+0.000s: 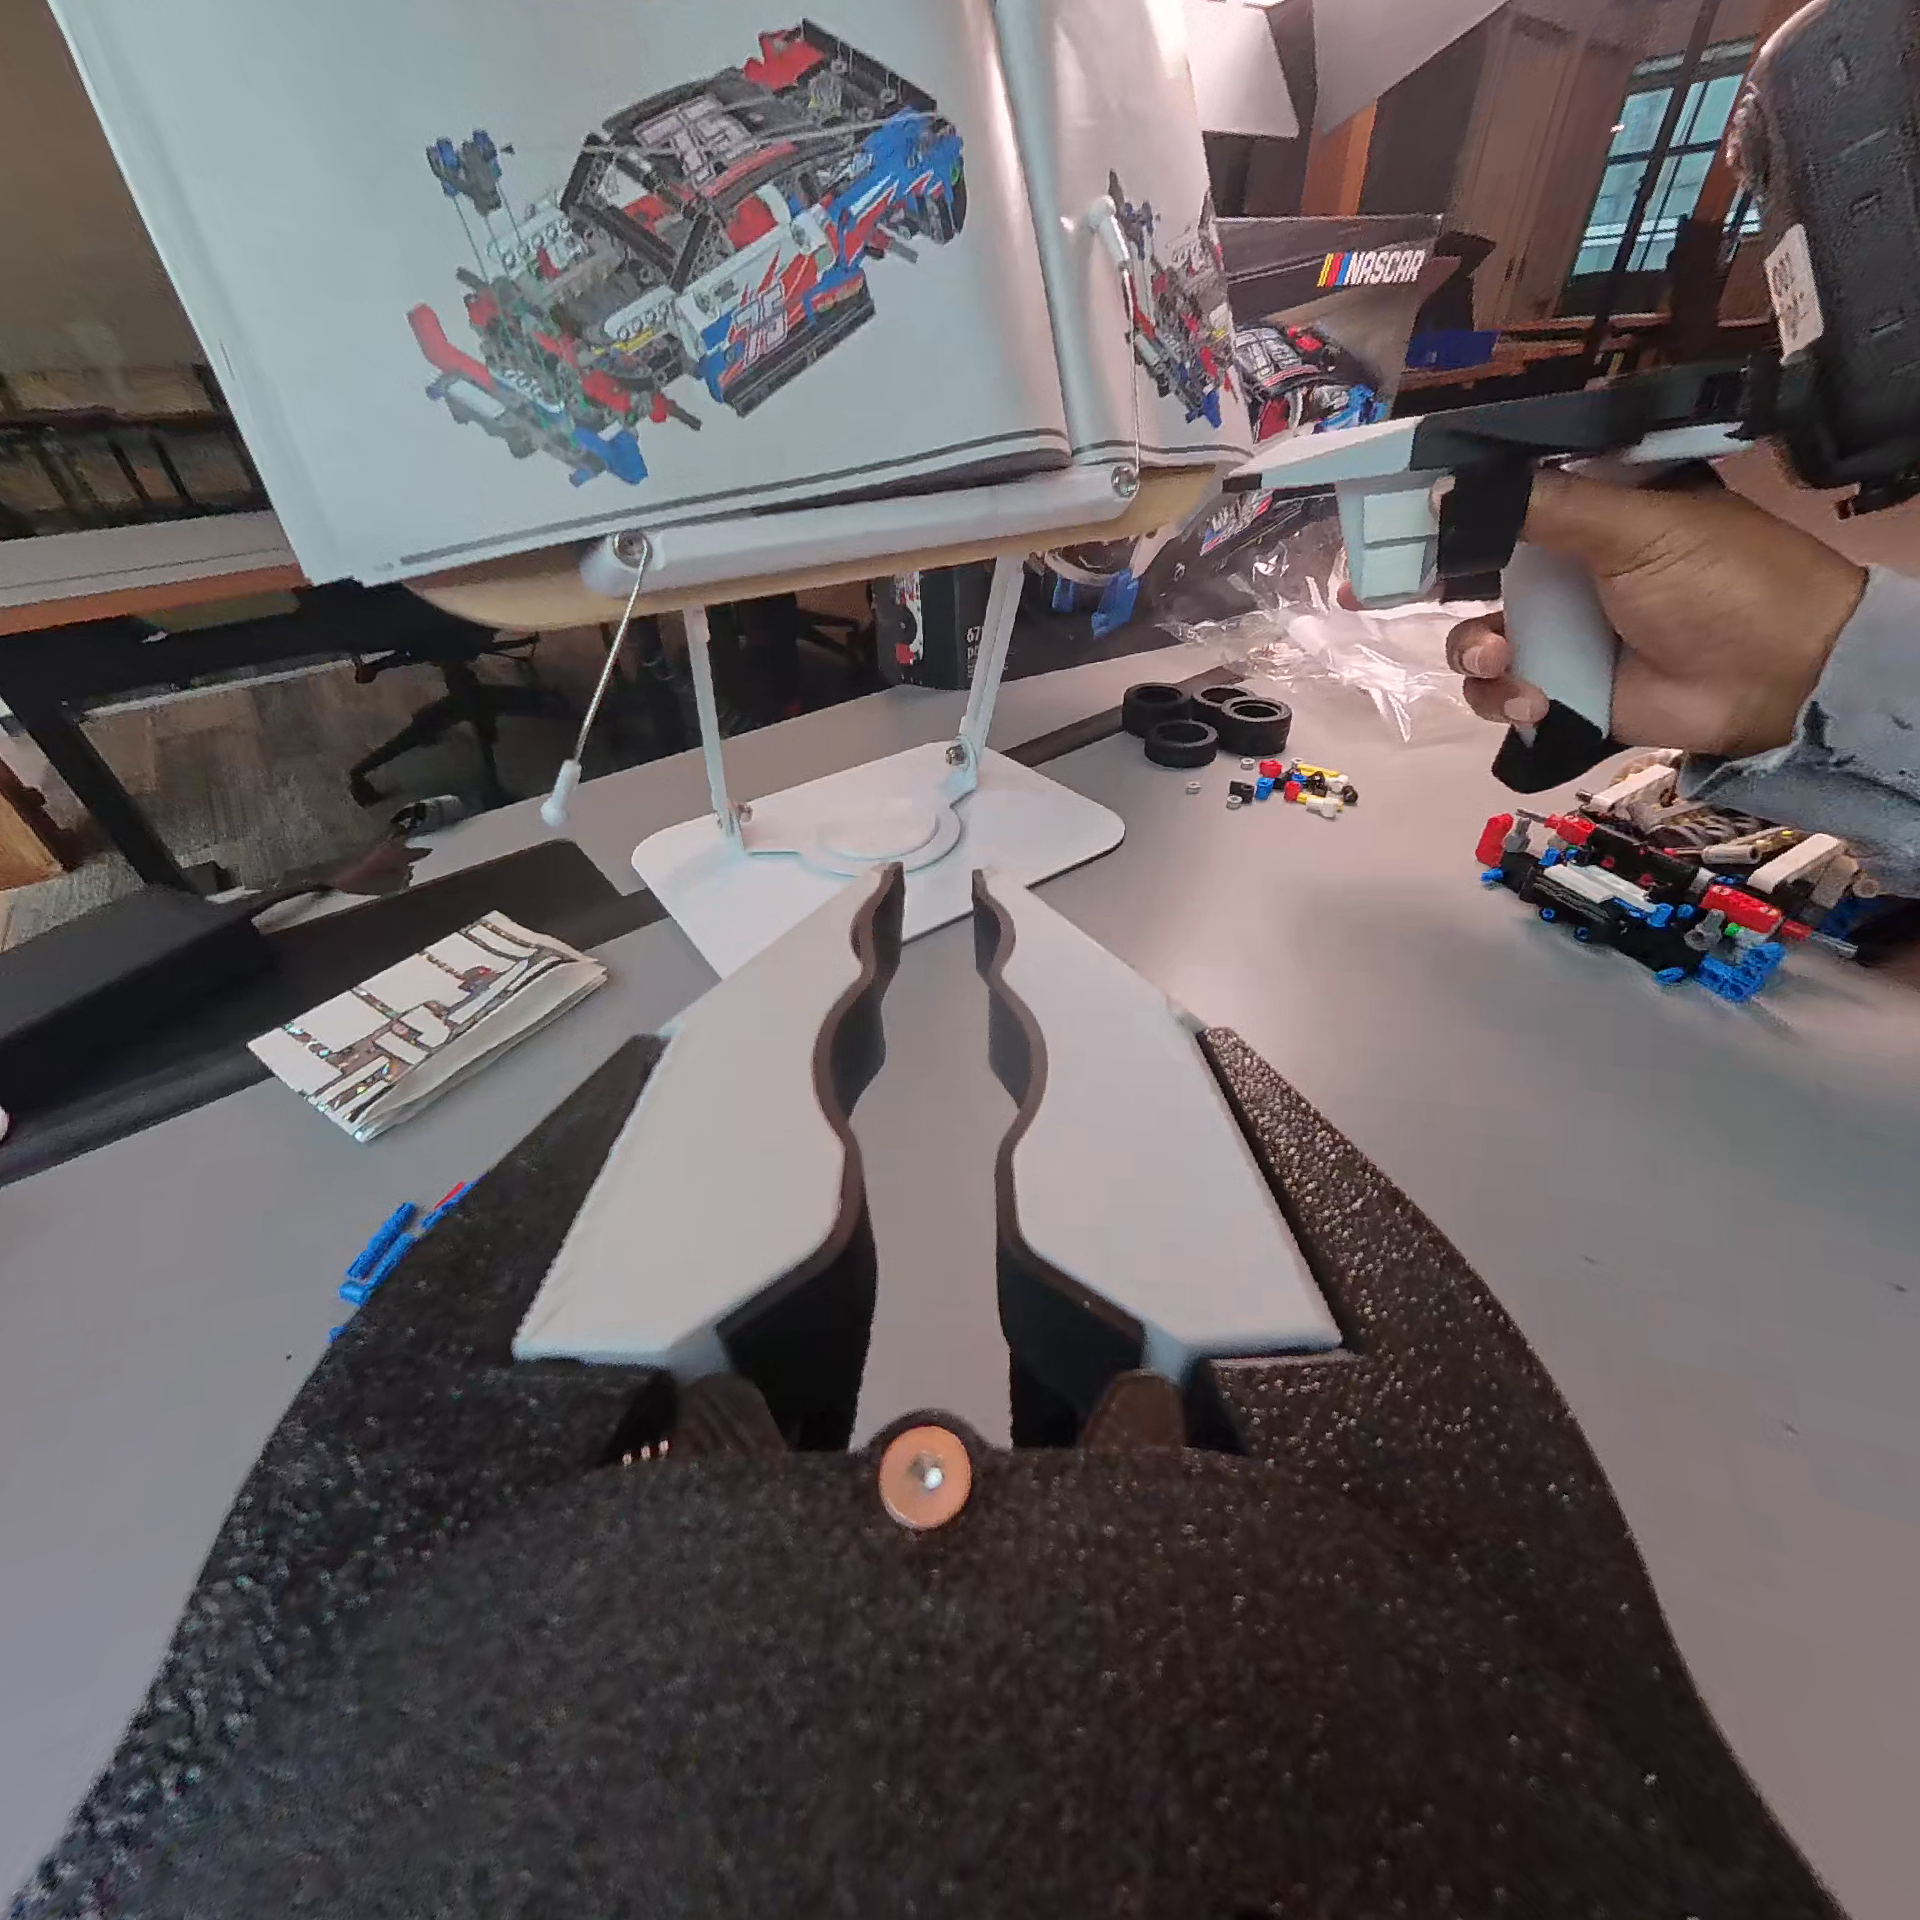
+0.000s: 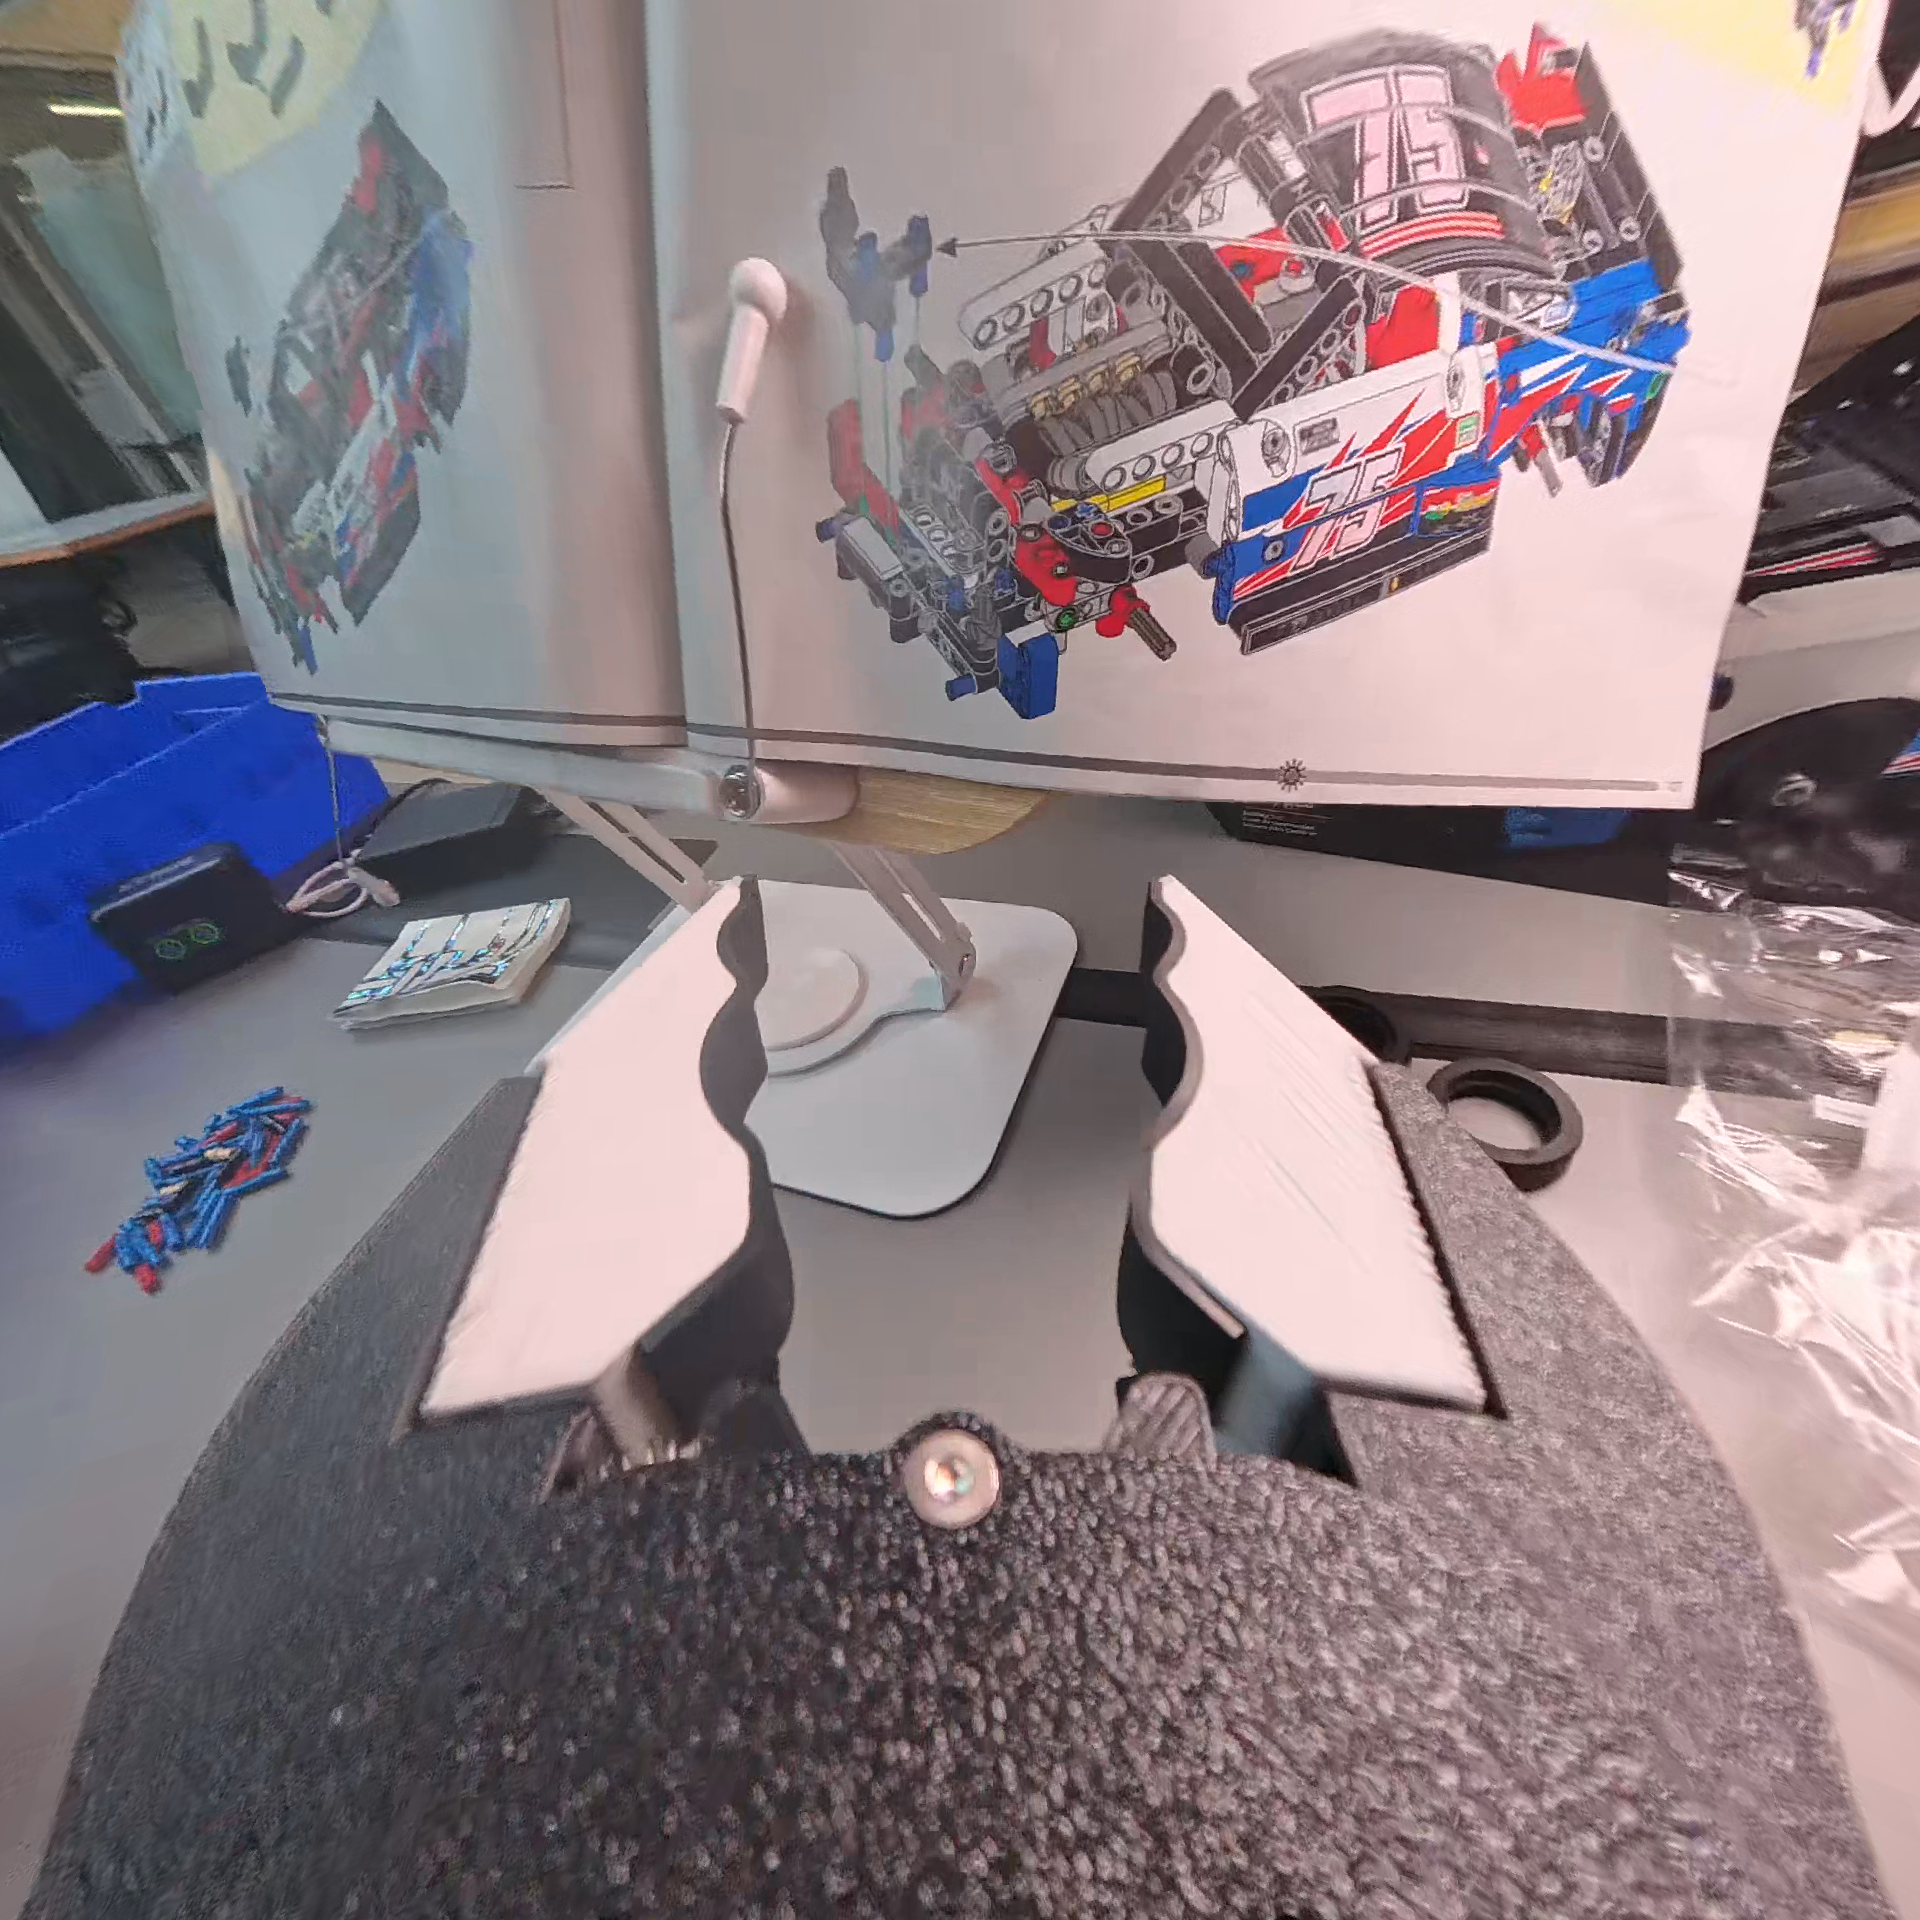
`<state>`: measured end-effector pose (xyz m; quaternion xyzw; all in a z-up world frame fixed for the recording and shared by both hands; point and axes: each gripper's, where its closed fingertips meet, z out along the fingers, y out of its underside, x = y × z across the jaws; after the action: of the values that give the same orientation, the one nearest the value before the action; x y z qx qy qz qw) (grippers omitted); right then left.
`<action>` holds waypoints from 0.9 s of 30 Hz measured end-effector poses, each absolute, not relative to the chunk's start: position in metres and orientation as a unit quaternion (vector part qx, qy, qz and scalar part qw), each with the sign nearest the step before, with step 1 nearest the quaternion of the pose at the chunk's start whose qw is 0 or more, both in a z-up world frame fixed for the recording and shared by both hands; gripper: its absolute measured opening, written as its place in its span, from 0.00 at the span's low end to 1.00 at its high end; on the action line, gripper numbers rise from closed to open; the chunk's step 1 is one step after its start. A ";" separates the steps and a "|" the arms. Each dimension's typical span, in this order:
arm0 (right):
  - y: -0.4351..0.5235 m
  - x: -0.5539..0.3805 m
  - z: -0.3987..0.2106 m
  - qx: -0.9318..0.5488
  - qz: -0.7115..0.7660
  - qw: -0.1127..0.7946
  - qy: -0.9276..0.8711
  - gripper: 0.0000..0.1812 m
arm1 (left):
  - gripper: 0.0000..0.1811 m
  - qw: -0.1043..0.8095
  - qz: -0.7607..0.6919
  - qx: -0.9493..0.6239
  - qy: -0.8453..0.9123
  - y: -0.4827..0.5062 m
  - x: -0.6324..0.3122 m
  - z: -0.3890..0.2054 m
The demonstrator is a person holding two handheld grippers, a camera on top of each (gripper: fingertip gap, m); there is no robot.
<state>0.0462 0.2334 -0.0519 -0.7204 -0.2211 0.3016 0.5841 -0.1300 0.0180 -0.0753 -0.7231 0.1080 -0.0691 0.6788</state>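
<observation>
My left gripper hovers low over the grey table, empty, with its jaws only a narrow gap apart. It points at the white base of a book stand. The stand holds an open instruction booklet picturing a toy brick race car. My right gripper is open and empty, facing the same booklet and stand base. In the left wrist view the right gripper is held by a hand at upper right, near the booklet's right edge. A partly built brick car lies below that hand.
Black tyres and small loose parts lie right of the stand; one tyre is close to my right gripper. A folded sheet and blue pins lie left. Clear plastic bags are right, a blue bin far left.
</observation>
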 end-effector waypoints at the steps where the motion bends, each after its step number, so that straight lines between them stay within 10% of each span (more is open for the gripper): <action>1: 0.239 0.043 -0.053 -0.722 0.311 0.579 -0.216 0.40 | 0.07 0.676 -0.072 -0.726 0.103 0.019 -0.134 -0.079; 17: 0.258 0.029 -0.050 -0.716 0.355 0.568 -0.197 0.32 | 0.62 0.645 -0.131 -0.752 0.032 0.217 -0.260 0.009; 27: 0.279 0.033 -0.052 -0.721 0.347 0.573 -0.179 0.13 | 0.18 0.592 -0.333 -0.721 0.137 0.219 -0.239 0.005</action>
<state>0.0327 0.2793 -0.0523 -0.7205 -0.1787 0.3474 0.5730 -0.2386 0.2191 0.0053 -0.7208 0.1370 -0.3335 0.5920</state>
